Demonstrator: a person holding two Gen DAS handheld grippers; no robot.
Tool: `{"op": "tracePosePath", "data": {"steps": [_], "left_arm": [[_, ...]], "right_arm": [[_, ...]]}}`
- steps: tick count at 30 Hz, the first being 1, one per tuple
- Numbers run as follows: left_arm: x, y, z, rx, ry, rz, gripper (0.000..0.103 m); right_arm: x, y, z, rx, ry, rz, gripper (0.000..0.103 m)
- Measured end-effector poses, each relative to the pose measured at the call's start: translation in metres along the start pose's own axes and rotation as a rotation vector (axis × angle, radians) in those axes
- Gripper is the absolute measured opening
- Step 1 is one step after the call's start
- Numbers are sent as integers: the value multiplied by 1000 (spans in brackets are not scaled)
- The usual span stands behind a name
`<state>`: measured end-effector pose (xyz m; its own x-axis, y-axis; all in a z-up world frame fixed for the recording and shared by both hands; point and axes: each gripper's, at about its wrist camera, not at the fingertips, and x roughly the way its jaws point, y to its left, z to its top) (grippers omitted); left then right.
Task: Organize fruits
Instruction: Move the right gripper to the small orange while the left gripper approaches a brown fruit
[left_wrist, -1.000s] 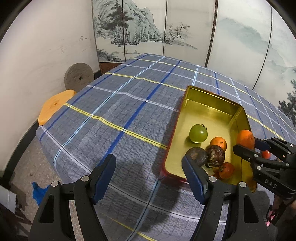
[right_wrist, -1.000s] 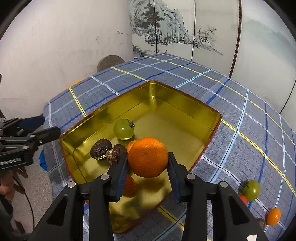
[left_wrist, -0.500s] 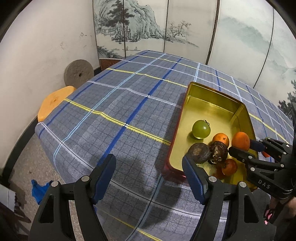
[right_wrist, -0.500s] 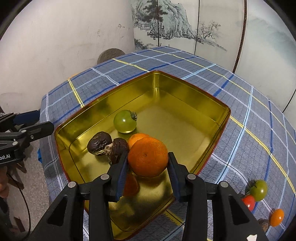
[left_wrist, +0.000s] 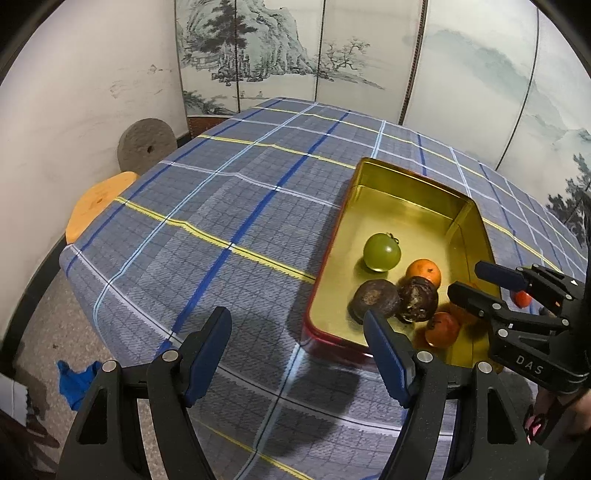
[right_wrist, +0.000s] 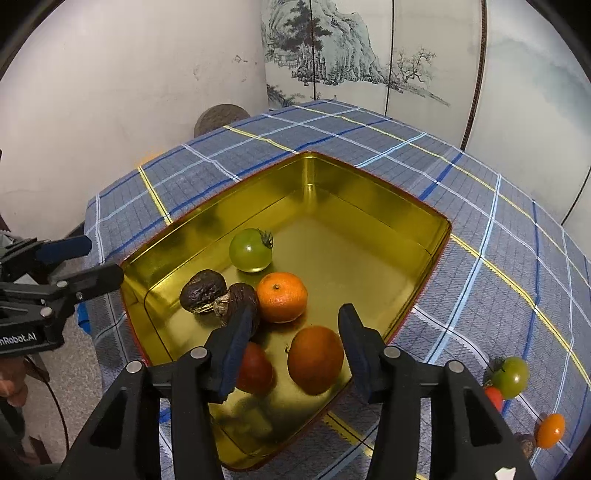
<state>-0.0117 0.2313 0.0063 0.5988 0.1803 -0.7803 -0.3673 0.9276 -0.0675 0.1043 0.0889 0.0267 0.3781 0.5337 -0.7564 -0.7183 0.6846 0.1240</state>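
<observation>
L wrist view: left gripper (left_wrist: 297, 350) wide, nothing betw jaws, over the cloth at 9 o'clock of the gold tin (left_wrist: 406, 177). Dark fruit (left_wrist: 375, 297) sits just past its R finger.

R wrist view: right gripper (right_wrist: 293, 345) jaws opening; orange (right_wrist: 316, 360) lies loose betw them in the tin's 6 o'clock corner, pads off it. Round, firm, smooth skin (prob rolls easily), so take it across the widest part. Green tomato (right_wrist: 511, 376) waits on the cloth at 3 o'clock.

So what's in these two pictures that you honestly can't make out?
- Dark lump beside the small orange fruit, right wrist view: cut off by the dark lens edge.
- Red fruit in the gold tin, right wrist view: half hidden behind a finger of the right gripper, whose jaws are opening.
</observation>
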Motion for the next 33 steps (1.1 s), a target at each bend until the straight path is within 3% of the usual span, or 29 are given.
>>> {"op": "tracePosePath", "data": {"steps": [7,12,26,33], "left_arm": [[-5,-16,2,22,-13,-29,74],[-8,-38,1,56,-9,-73,74],[-18,-108,-3,192,-16,-163,74],[-17,-133,-8,247,-1,-185,74]], "right_arm": [[-25,-6,-3,27,-51,5,47],[-53,-25,-17,52,-85,-37,47],[-110,-160,-95,305,-48,-298,47],[-111,-201,-122,374,-10,-335,47]]}}
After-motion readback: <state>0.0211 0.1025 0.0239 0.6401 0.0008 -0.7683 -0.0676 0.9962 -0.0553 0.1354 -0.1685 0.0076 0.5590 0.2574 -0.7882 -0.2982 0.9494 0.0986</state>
